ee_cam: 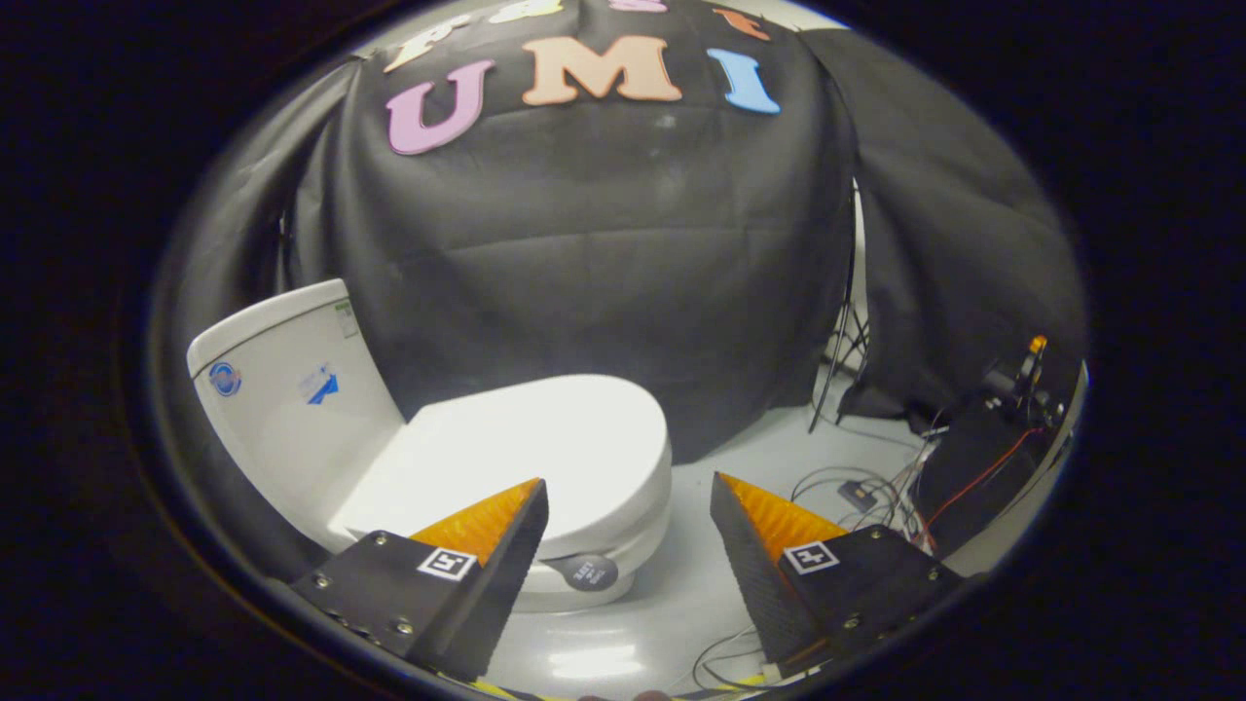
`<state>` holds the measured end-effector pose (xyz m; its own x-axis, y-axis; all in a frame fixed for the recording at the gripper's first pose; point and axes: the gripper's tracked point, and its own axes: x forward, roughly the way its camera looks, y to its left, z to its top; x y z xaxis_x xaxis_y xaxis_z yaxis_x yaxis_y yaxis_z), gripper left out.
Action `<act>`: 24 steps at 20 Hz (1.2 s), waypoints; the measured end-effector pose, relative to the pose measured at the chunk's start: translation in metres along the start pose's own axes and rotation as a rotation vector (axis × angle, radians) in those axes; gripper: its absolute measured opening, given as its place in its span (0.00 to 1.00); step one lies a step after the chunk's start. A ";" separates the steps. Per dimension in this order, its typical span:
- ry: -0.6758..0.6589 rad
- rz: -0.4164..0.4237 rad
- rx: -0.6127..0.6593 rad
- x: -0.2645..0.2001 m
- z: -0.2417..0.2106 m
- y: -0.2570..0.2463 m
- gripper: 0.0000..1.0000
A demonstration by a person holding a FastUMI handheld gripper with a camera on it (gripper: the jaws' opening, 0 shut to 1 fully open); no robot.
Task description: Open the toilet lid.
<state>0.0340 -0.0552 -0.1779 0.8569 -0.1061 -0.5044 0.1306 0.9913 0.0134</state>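
A white toilet stands on the grey floor, its tank (282, 380) to the left and its lid (526, 448) lying flat and closed over the bowl. My gripper (628, 482) is open above the lid's front right rim, with nothing between the fingers. The left finger (496, 531) overlaps the front edge of the lid; the right finger (754, 535) hangs over bare floor beside the bowl. A round dark sticker (587, 572) shows on the bowl's front, just below the lid's rim.
Black cloth walls close in behind and to the right of the toilet. A tripod leg (837, 375) stands at the seam of the cloths. Loose cables and small electronics (876, 492) lie on the floor to the right.
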 end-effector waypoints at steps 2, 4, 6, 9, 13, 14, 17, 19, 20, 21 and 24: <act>0.098 0.006 0.042 0.012 -0.033 0.002 0.99; 0.178 0.010 0.106 0.025 -0.060 0.000 0.99; 0.226 -0.003 0.178 0.040 -0.075 -0.007 0.99; 0.282 0.008 0.335 0.053 -0.089 -0.010 0.88; 0.345 0.056 0.578 0.065 -0.104 -0.008 0.83; 0.360 0.076 0.610 0.068 -0.109 -0.005 0.83; 0.382 0.164 0.748 0.070 -0.104 0.011 0.67; 0.379 0.180 0.776 0.076 -0.109 0.013 0.48; 0.367 0.235 0.811 0.074 -0.097 0.019 0.48; 0.359 0.208 0.837 0.078 -0.094 0.014 0.33; 0.332 0.215 0.769 0.059 -0.089 0.005 0.17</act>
<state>0.0413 -0.0497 -0.2843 0.7276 0.2248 -0.6482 0.3859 0.6471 0.6576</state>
